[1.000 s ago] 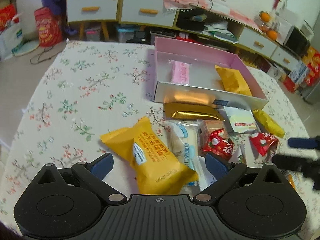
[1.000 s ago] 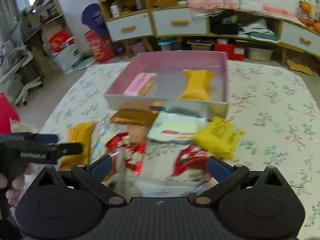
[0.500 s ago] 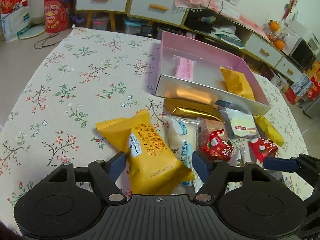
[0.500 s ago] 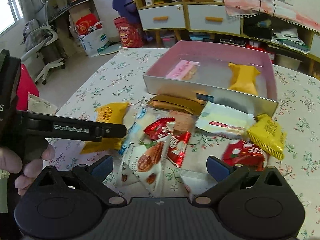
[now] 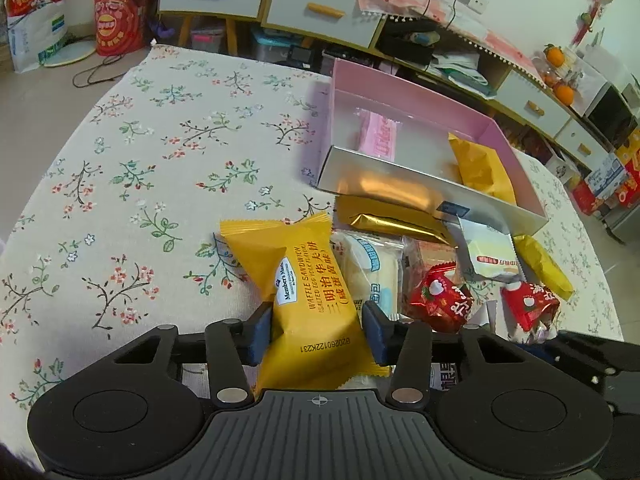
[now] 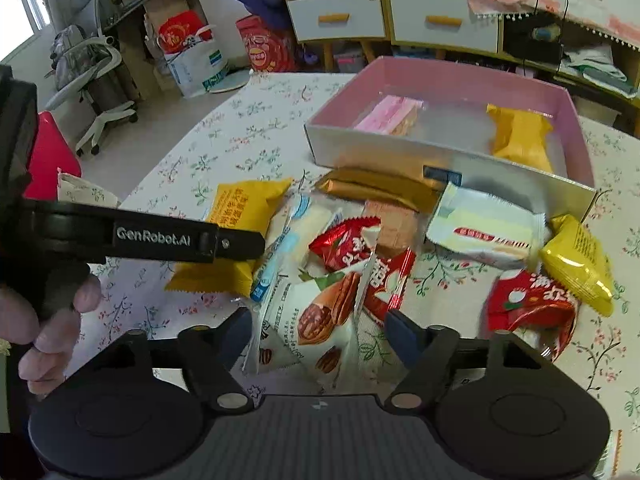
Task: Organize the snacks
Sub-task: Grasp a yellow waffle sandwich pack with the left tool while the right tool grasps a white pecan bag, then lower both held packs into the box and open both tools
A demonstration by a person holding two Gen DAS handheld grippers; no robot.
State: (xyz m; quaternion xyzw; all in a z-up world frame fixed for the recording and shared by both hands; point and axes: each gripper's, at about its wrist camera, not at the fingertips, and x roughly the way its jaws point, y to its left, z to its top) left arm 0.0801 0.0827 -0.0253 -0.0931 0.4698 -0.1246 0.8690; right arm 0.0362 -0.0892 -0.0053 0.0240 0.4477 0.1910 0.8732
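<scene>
My left gripper [image 5: 318, 330] is shut on the yellow waffle sandwich packet [image 5: 308, 292], pinching its near half; the packet also shows in the right wrist view [image 6: 236, 216]. My right gripper [image 6: 318, 330] is partly closed around a white nut-snack packet [image 6: 316, 320], its pads near the packet's sides, and contact is unclear. A pink box [image 5: 416, 98] with a silver front wall stands beyond the snack pile. It holds a pink wafer packet [image 5: 380, 136] and a yellow packet [image 5: 480, 168].
Loose snacks lie before the box: a gold bar [image 5: 388, 216], a white-blue packet [image 5: 376, 264], red packets [image 5: 440, 300], a pale packet [image 6: 488, 232] and a yellow packet [image 6: 576, 260]. The floral tablecloth [image 5: 140, 168] spreads left. Cabinets stand behind.
My left gripper has closed onto the yellow waffle packet. My right gripper has narrowed and moved left, over the white nut-snack packet.
</scene>
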